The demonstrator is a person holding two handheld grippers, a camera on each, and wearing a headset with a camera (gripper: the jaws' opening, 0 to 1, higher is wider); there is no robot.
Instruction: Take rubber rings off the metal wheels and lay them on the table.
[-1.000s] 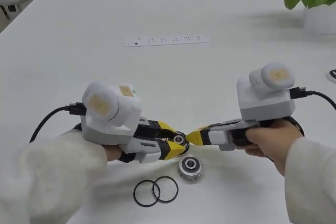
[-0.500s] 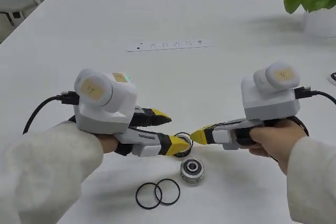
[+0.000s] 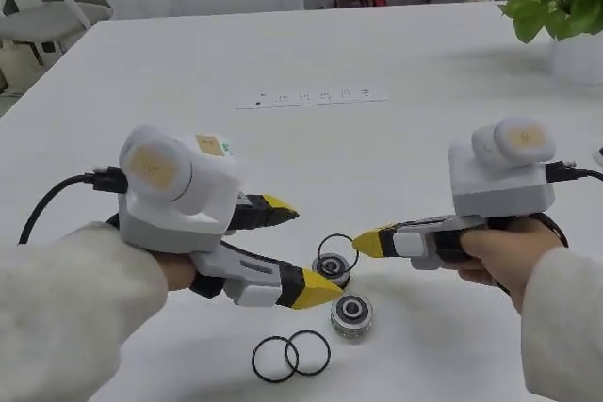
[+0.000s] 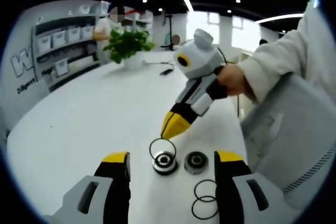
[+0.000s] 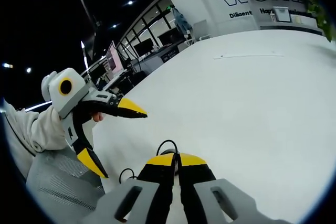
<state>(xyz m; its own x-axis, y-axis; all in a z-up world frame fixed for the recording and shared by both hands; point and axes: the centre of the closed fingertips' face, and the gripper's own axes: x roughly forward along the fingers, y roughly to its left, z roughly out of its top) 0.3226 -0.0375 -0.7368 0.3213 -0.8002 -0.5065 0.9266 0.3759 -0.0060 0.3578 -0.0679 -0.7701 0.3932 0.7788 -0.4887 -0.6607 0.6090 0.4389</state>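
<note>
Presently our right gripper [image 3: 363,244] pinches the rubber ring [image 3: 337,235]; ring hangs leftward off its tips, over the metal wheel [image 3: 332,270]. Left gripper [image 4: 172,156] spread, nearer that wheel.

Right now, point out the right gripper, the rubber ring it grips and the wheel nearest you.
right gripper [image 3: 362,243], head view, between its yellow fingertips
rubber ring [image 3: 334,234], head view, top arc
nearest wheel [image 3: 351,313], head view, centre hub
</note>
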